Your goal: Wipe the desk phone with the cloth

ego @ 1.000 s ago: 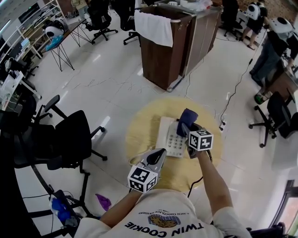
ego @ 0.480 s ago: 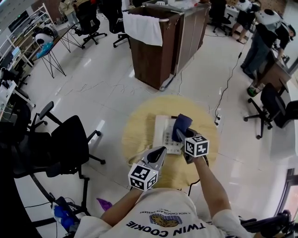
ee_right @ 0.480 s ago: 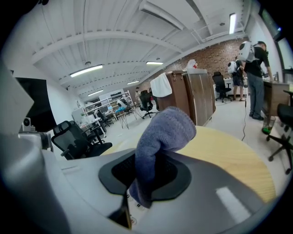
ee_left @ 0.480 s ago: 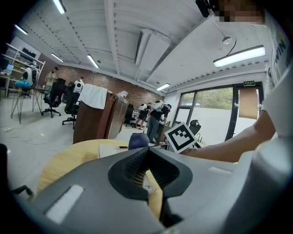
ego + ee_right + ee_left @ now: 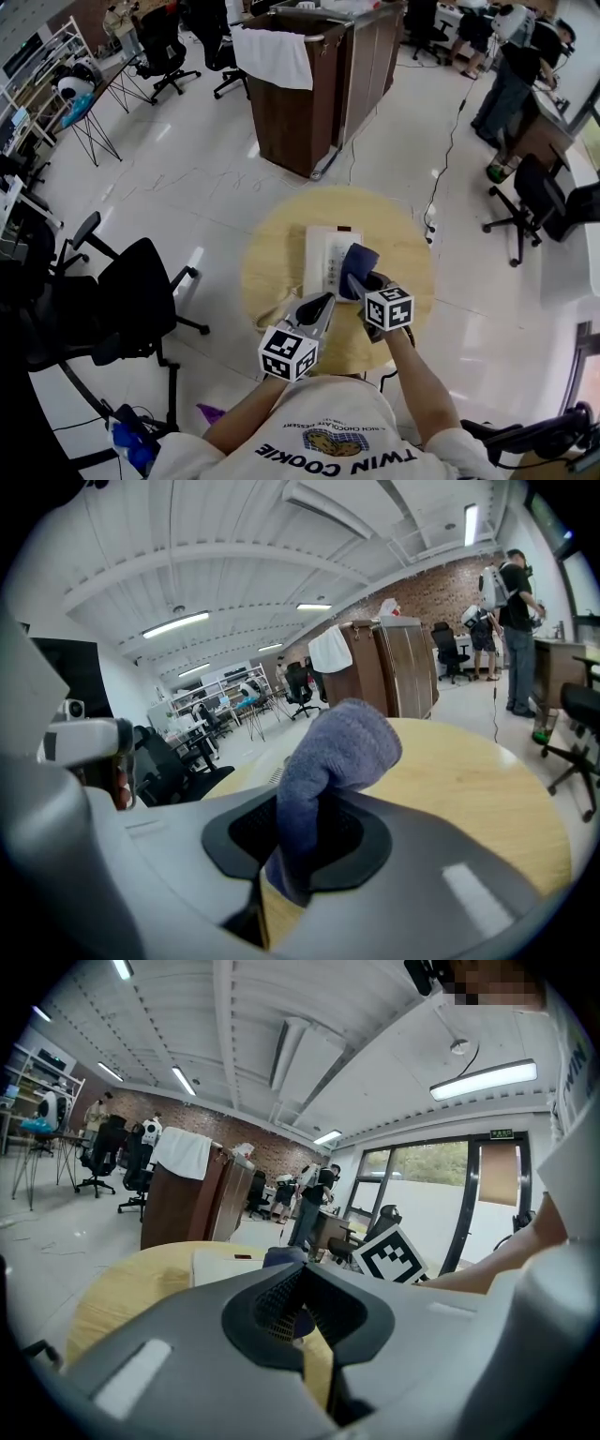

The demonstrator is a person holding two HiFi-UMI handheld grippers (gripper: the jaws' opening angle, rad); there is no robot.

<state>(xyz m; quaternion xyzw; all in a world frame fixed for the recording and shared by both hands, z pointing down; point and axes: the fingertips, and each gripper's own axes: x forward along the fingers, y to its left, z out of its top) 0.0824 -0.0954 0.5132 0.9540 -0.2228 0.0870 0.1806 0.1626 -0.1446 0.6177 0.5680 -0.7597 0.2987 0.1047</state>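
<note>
Item: round tabletop, pale yellow wood grain, set on a glossy white floor in an open-plan room

Contents of tabletop:
- desk phone, white, lying flat past the middle of the surface, keypad up
- cloth, dark blue, bunched, standing over the phone's right side in the head view; whether it presses on the phone cannot be told
- remaining wood bare, with wide margins at left and right

Tools:
- right tool, clenched on the cloth, which rises as a folded wad from between its jaws in the right gripper view
- left tool, jaws closed together with nothing between them, held over the near left part of the tabletop, apart from the phone

Surroundings:
- brown wooden cabinet beyond the tabletop, with a white towel draped over its near corner
- black office chair to the left, close to the tabletop's edge; further black chairs at the far left and right
- wire shelving along the far left wall
- dark cable trailing over the floor at right
- standing person at the far right
- brick back wall, white ceiling with strip lights and large windows, seen in the left gripper view
</note>
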